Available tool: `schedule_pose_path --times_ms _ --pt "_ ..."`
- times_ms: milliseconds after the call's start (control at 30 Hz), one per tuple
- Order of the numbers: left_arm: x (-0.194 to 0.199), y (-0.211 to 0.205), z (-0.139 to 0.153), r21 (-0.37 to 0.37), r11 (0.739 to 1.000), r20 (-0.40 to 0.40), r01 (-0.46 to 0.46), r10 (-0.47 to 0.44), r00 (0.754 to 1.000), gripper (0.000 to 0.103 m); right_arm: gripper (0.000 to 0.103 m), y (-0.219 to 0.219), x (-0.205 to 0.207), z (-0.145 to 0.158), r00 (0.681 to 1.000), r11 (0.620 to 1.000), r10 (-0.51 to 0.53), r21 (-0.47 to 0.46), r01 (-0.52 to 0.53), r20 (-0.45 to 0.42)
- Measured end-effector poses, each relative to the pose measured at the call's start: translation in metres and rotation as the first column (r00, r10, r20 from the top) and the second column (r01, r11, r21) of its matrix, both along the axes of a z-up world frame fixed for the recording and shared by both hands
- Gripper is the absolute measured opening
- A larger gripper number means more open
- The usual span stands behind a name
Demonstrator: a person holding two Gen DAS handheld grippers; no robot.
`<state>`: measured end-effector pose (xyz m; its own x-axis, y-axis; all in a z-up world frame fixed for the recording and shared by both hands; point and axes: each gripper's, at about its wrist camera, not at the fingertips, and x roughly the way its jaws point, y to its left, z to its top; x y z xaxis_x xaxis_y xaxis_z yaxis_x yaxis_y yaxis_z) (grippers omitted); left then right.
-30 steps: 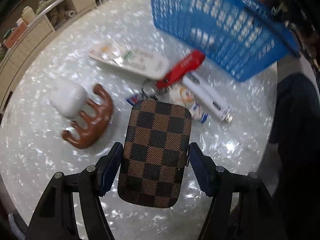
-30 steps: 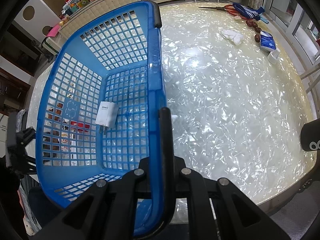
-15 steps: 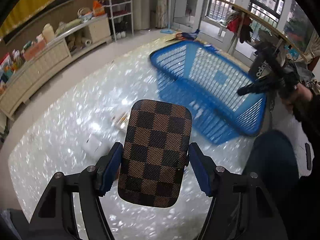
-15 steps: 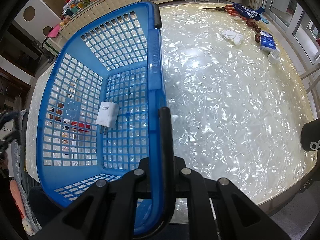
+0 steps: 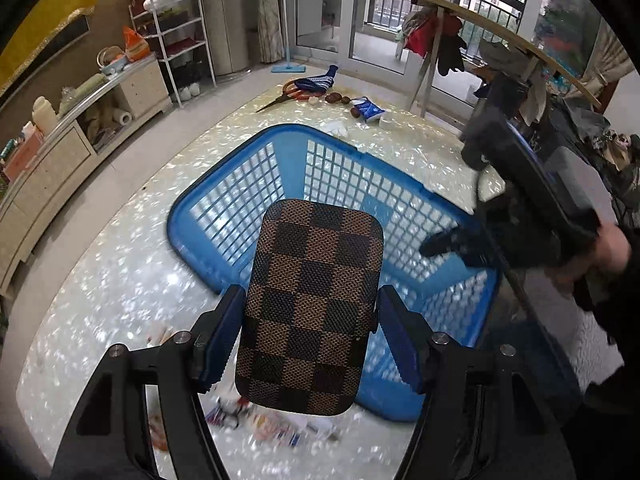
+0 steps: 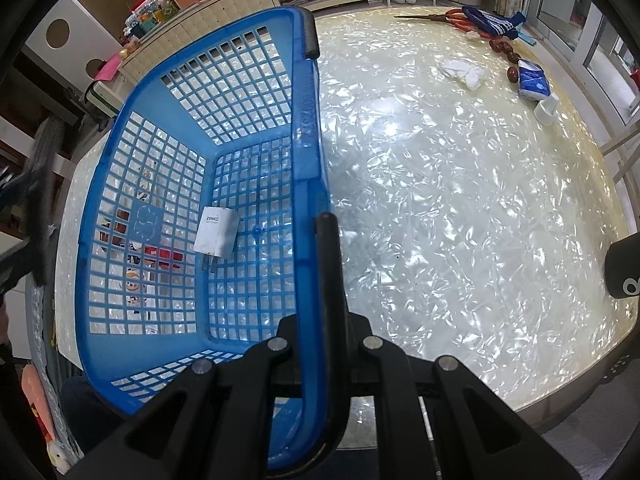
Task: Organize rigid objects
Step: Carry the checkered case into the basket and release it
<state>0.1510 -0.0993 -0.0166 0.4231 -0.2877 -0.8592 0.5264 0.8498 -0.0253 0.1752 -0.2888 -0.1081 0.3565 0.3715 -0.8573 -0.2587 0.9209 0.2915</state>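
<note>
A brown checkered case sits upright between the blue pads of my left gripper, which is shut on its two long sides and holds it in the air in front of the blue plastic basket. My right gripper is shut on the near rim of the basket, tipping it up on the table. A white charger plug lies on the basket's floor. In the left wrist view the right gripper shows at the basket's right side, held by a hand.
Small loose items lie blurred on the pearly table under the case; some show through the basket wall. Scissors, a tissue pack, a white cloth and a tape roll sit at the far edge.
My left gripper has risen with the case and swung from over the loose table items toward the basket's open side. The right gripper and the basket have kept still.
</note>
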Motion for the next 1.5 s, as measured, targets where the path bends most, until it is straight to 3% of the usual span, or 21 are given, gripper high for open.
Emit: schedule_pose_path --times_ms 400,800,1167,1367,1500 --pt "0.051 -0.039 -0.053 0.023 0.999 -0.102 0.024 -0.021 0.995 0.071 0.009 -0.003 -0.002 -0.001 1.000 1.000 -0.001 0.025 0.001 0.007" --pt "0.059 -0.061 -0.093 0.172 0.983 -0.224 0.062 -0.022 0.974 0.071 0.010 -0.006 -0.003 -0.002 1.000 0.999 -0.005 0.037 0.004 0.011" --pt "0.059 -0.068 -0.096 0.203 0.977 -0.228 0.062 -0.014 0.974 0.072 0.010 -0.005 -0.003 -0.004 1.000 0.999 -0.005 0.034 0.005 0.010" --pt "0.058 -0.067 -0.087 0.168 0.983 -0.205 0.073 -0.037 0.978 0.086 0.010 -0.007 -0.001 -0.007 1.000 0.999 -0.011 0.045 0.010 0.006" --pt "0.065 -0.056 -0.072 0.157 0.987 -0.178 0.021 0.007 0.984 0.093 0.010 -0.007 0.000 -0.007 1.000 0.999 -0.010 0.048 0.010 0.005"
